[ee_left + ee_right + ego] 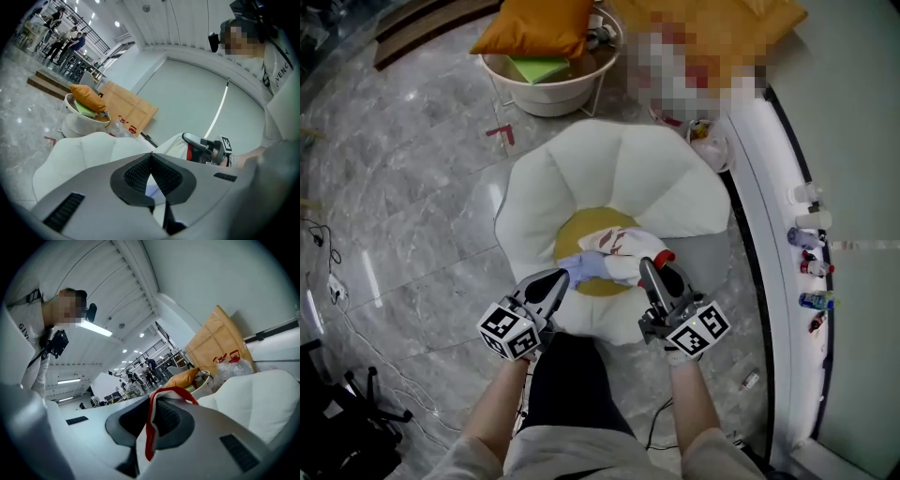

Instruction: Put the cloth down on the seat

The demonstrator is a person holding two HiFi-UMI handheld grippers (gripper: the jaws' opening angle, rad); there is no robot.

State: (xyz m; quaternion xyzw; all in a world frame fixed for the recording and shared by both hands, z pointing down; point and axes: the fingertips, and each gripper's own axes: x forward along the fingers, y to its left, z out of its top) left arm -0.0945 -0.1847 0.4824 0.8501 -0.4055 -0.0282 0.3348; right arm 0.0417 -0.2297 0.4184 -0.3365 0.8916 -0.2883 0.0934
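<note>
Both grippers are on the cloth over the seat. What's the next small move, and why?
Probably open both jaws and let go. The cloth already appears to rest bunched on the yellow centre of the seat, while the left gripper and right gripper are each shut on an edge of it.

Open hall: marble floor (422, 159), strip lights (96, 328).
</note>
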